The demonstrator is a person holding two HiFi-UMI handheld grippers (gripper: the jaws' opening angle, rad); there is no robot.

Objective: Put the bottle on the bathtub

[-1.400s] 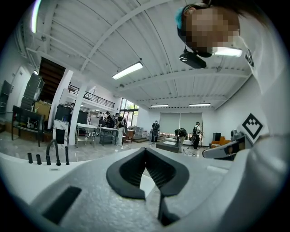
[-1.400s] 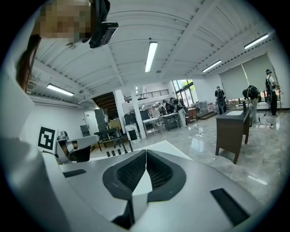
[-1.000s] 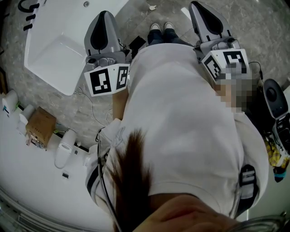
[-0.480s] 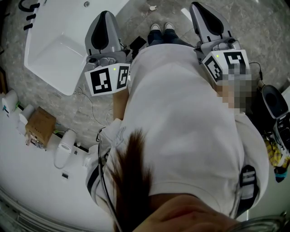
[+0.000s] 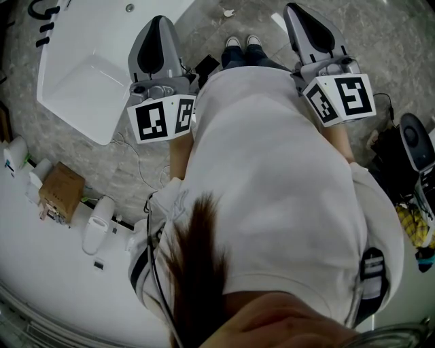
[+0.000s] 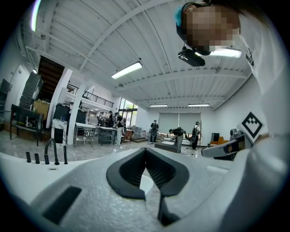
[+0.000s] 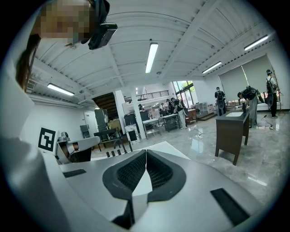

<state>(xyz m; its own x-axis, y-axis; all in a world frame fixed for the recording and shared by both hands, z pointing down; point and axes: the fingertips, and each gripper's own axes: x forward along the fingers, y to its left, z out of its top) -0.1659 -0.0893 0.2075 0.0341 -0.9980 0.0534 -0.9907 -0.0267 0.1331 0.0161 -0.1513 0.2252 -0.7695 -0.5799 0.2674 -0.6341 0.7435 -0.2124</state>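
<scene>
Head view: left gripper (image 5: 157, 24) and right gripper (image 5: 299, 17) held out front; tub (image 5: 88, 75) partly in frame, no bottle seen on shown part. Left gripper view: jaws clenched together, nothing between. Right gripper view: same, empty. Bottle unlocated; progress unsettled.

Bathtub (image 5: 88, 81) beyond cardboard box (image 5: 61, 190), left of person (image 5: 272, 204)

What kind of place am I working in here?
Probably a big open showroom or workshop hall: a white bathtub on a polished stone floor, a dark cabinet, strip lights overhead.
</scene>
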